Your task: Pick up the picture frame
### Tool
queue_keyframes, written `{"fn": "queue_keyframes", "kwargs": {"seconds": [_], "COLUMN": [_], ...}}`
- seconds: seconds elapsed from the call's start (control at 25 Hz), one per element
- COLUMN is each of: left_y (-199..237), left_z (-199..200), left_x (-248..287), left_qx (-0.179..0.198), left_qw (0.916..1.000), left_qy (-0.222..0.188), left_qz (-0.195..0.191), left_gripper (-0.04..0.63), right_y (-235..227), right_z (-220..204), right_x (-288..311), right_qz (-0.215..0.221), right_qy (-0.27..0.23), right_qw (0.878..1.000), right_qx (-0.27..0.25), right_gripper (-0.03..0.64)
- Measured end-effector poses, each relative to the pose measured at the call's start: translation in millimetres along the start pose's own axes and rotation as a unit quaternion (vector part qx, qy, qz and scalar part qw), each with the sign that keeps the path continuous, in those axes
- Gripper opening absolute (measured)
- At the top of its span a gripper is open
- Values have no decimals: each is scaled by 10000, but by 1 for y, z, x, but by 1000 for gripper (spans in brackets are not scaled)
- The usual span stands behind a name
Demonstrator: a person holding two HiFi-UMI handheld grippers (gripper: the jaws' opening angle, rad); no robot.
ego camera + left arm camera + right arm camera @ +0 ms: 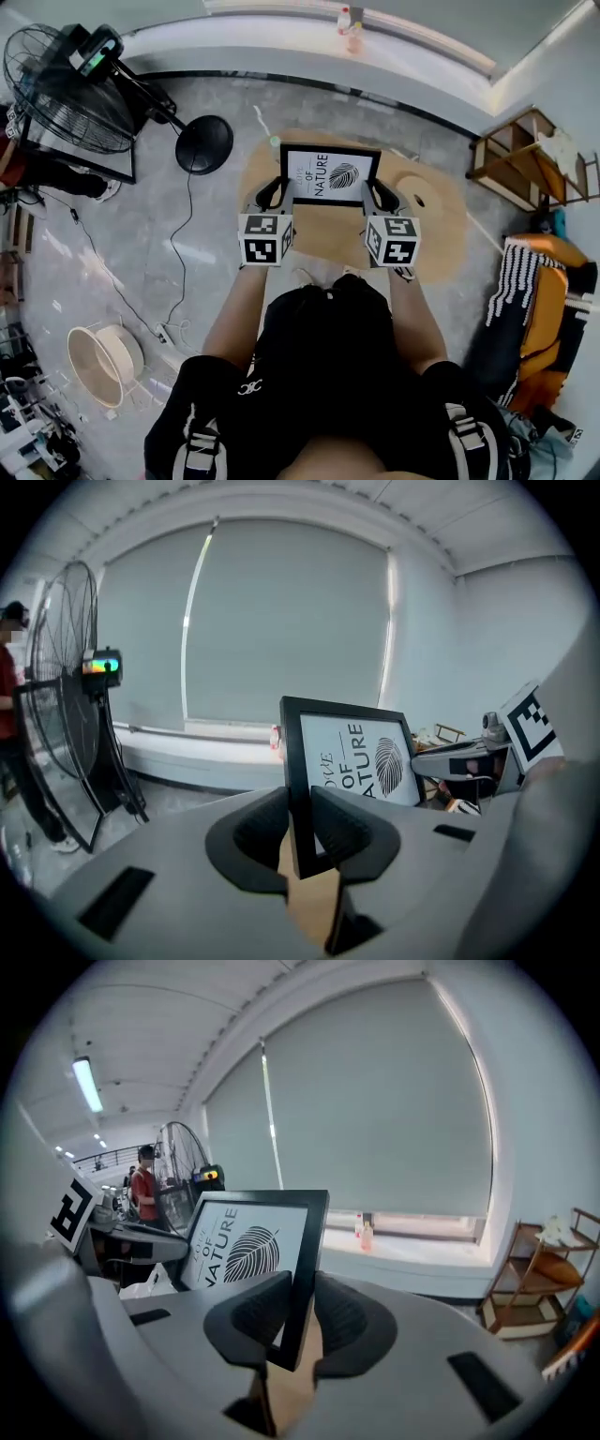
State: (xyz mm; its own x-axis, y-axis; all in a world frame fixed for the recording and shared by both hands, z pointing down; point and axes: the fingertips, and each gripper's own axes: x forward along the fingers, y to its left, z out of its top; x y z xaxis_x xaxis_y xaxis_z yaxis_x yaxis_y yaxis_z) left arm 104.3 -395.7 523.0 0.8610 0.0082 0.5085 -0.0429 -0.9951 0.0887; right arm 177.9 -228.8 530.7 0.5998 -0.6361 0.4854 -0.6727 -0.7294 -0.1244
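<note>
Picture frame (330, 175) is up in both grippers, dead centre of the head view, upright, its leaf print facing me. By size now: the pale wooden desk (441, 234) spreads beneath it mid-view. The big standing fan (66, 89) fills the upper left. A wooden shelf (530, 155) sits at the right edge, and a round basin (103, 361) lies on the floor (187, 244), lower left. On to my left gripper (274, 194): its fingers (258, 836) are clamped on the black left edge, near the bottom corner. My right gripper (380, 195) mirrors it, fingers (349, 1321) pinching the right edge. Both gripper views show desk wood below the corners. Smallest: a bottle (353, 36) on the window sill (234, 37), top centre.
</note>
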Motion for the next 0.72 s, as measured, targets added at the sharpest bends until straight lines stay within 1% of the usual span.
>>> {"fn": "queue_keyframes", "kwargs": {"seconds": [0.12, 0.24, 0.32, 0.52, 0.6, 0.72], "left_y": [-17, -25, -31, -51, -58, -67], "left_z": [64, 129, 162, 215, 227, 235], "left_x": [-33, -59, -77, -105, -109, -113], "left_qx": [295, 523, 595, 716, 718, 764], "left_qw": [9980, 9917, 9869, 9767, 9741, 9721], "left_qy": [-552, -1159, -1480, -1998, -2122, -2191], "left_qz": [92, 215, 257, 312, 326, 354], "left_gripper": [91, 91, 91, 91, 91, 91], "right_y": [-1, -2, 0, -5, -8, -15], "right_z": [62, 126, 159, 216, 229, 236], "right_x": [-40, -68, -86, -127, -137, -144], "right_qz": [-35, 46, 80, 53, 68, 137], "right_qy": [-664, -1356, -1684, -2305, -2478, -2563], "right_qw": [9976, 9903, 9851, 9706, 9654, 9627], "right_qx": [-204, -292, -350, -690, -806, -857], "right_gripper": [95, 94, 92, 92, 91, 91]}}
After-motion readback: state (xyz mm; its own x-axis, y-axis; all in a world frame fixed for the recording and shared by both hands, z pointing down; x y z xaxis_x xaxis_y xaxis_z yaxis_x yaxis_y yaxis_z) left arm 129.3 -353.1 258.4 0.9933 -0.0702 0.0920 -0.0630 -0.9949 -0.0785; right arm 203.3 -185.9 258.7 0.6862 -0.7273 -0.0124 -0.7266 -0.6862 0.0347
